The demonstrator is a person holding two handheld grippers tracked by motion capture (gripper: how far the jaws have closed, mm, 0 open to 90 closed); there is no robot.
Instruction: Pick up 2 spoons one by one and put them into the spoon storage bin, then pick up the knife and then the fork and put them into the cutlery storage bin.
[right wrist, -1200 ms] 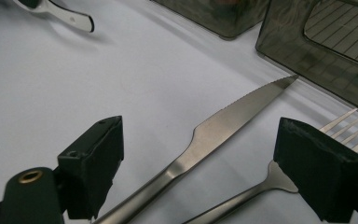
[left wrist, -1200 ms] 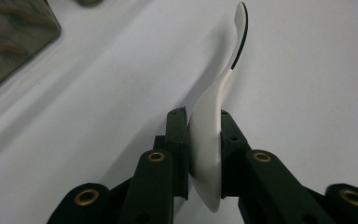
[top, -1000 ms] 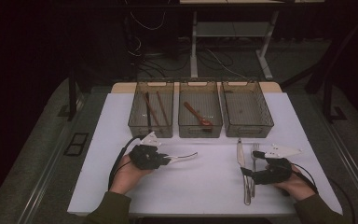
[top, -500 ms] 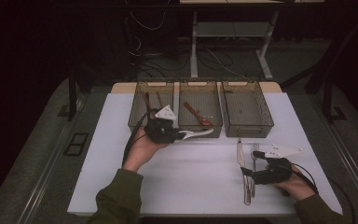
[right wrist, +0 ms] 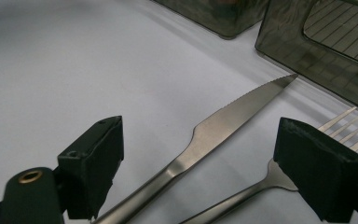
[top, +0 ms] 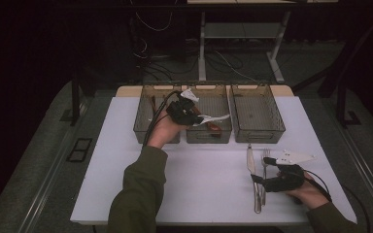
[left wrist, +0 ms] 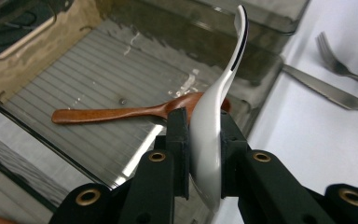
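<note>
Left hand-held gripper [left wrist: 204,140] clamped on white spoon [left wrist: 214,116] above middle bin [top: 209,133]; may slip, tip toward 1 o'clock. Right hand-held gripper [right wrist: 198,172] wide open, empty, over knife [right wrist: 214,126].

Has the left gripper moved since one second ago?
Yes. The left gripper, shut on a white spoon, went forward from the table's near part to over the middle bin.

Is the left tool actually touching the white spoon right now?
Touching. In the left gripper view the left tool has both black jaws pressed flat against the white spoon, no gap on either side.
</note>
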